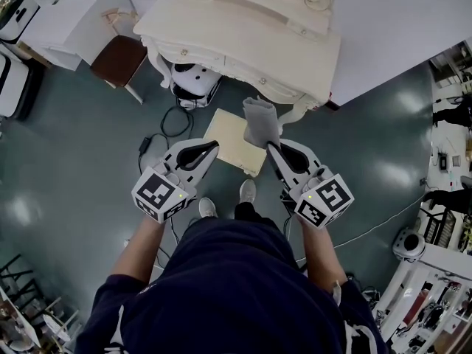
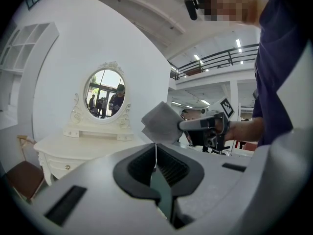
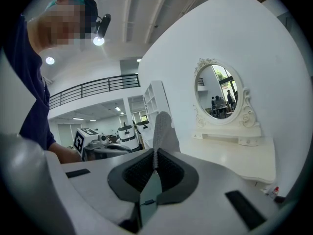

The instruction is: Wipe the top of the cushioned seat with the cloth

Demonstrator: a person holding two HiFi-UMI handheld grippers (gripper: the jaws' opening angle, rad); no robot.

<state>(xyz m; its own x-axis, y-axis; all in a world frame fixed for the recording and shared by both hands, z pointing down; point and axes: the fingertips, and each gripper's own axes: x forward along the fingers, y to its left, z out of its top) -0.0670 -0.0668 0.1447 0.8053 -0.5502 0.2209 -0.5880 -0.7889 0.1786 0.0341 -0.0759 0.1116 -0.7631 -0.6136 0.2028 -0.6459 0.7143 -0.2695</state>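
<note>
Grey floor; cushioned seat [image 1: 230, 142] mid-frame. My right gripper [image 1: 272, 148] clamps the cloth [image 1: 261, 122]; left gripper [image 1: 213, 145] jaws closed, empty.

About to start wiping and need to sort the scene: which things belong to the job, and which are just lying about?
Job: gray cloth, clamped in the right gripper; cream cushioned seat; left gripper, shut, empty.
Lying about: white dressing table; brown chair; black floor cable; white machine under the table.
</note>
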